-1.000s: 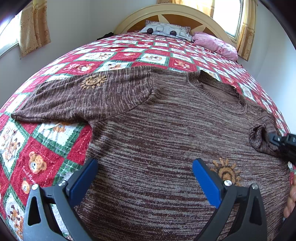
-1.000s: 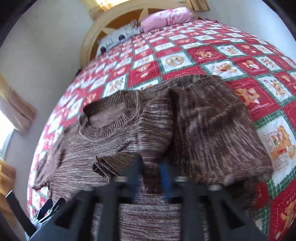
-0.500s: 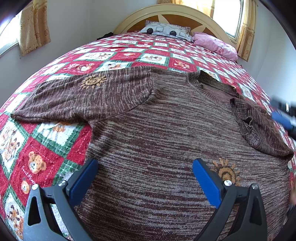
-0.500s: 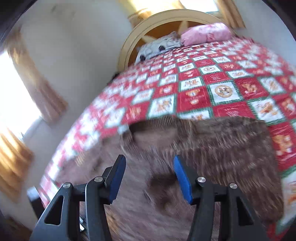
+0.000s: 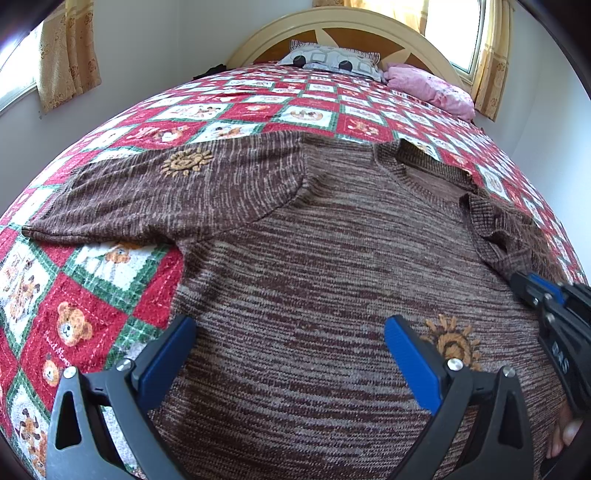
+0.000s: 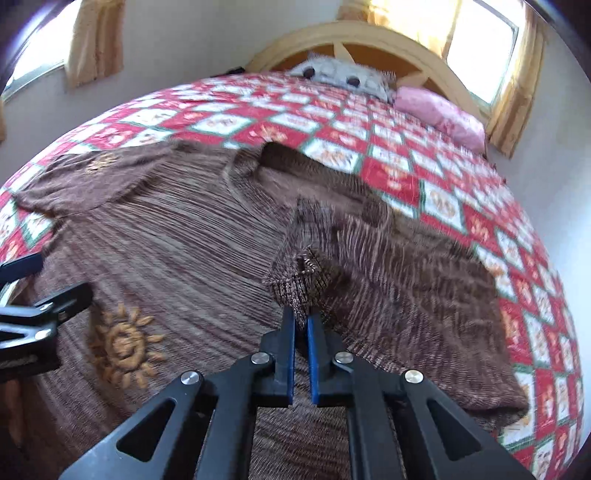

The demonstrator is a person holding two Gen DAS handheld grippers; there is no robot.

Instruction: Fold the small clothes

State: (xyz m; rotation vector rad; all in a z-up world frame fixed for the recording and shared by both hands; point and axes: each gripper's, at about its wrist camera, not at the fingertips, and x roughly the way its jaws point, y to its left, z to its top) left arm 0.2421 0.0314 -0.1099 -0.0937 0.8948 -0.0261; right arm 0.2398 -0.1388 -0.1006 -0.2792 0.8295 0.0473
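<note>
The sweater (image 5: pixel 332 266) lies flat on the quilt (image 5: pixel 258 110) that covers the bed, with its neck hole toward the headboard (image 5: pixel 332 26). One sleeve (image 5: pixel 166 195) lies spread out to the left of the sweater's body, and the other sleeve (image 6: pixel 388 266) lies folded over onto the body on the right side. Two pillows (image 5: pixel 332 62) lie behind the sweater, on the quilt just before the headboard.

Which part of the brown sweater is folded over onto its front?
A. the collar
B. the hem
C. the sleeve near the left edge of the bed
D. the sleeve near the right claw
D: the sleeve by the right claw lies across the sweater, its cuff at the claw's closed tips.
</note>
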